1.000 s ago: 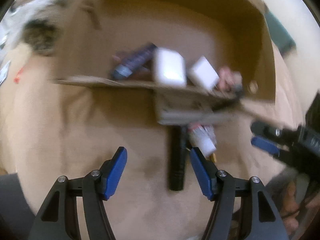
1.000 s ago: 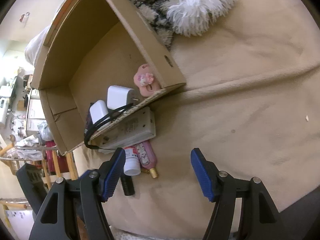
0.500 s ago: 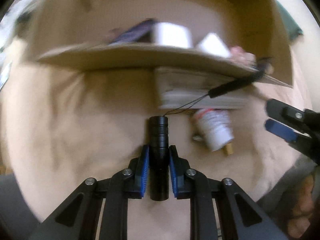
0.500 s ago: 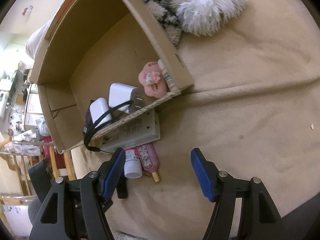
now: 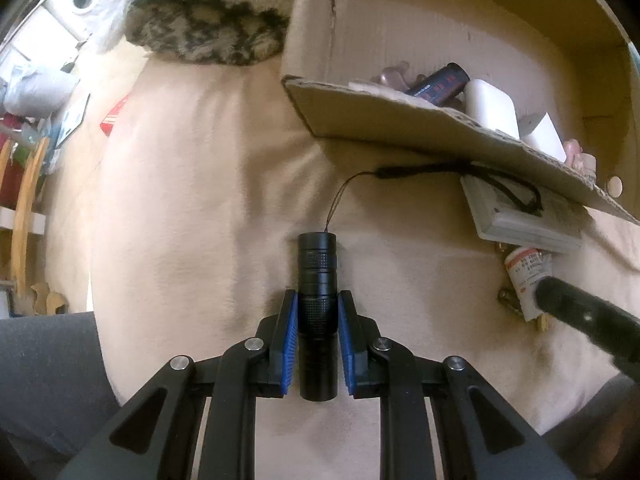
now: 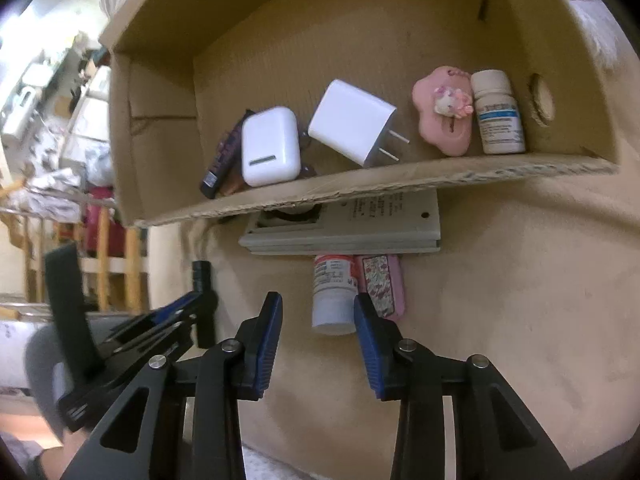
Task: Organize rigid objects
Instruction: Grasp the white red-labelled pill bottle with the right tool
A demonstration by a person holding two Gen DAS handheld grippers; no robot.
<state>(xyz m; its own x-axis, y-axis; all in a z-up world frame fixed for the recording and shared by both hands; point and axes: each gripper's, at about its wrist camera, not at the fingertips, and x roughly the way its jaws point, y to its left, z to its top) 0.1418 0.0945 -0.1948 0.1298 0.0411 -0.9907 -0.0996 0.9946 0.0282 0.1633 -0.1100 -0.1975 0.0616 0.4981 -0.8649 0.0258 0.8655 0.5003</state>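
Observation:
My left gripper [image 5: 318, 334] is shut on a black flashlight [image 5: 317, 300]; its wrist cord [image 5: 496, 184] trails toward the cardboard box [image 5: 400, 120]. The flashlight also shows in the right wrist view [image 6: 202, 300]. My right gripper [image 6: 318, 332] is open just in front of a white pill bottle with a red label [image 6: 334, 296], which lies beside a pink bottle [image 6: 382, 286] on the beige blanket. The box [image 6: 360, 188] holds a white earbud case [image 6: 270, 146], a white charger [image 6: 352, 122], a pink clip [image 6: 444, 110], a white pill bottle [image 6: 498, 114] and a dark battery [image 6: 222, 160].
A white power strip [image 6: 348, 228] lies against the box front. A fuzzy black-and-white cushion [image 5: 204, 20] lies behind the box. Wooden furniture [image 6: 104, 256] and clutter [image 6: 60, 120] stand at the left. The beige blanket [image 5: 200, 220] covers the surface.
My left gripper closed on the flashlight and drew it back and left from the box. My right gripper moved in low toward the red-label pill bottle.

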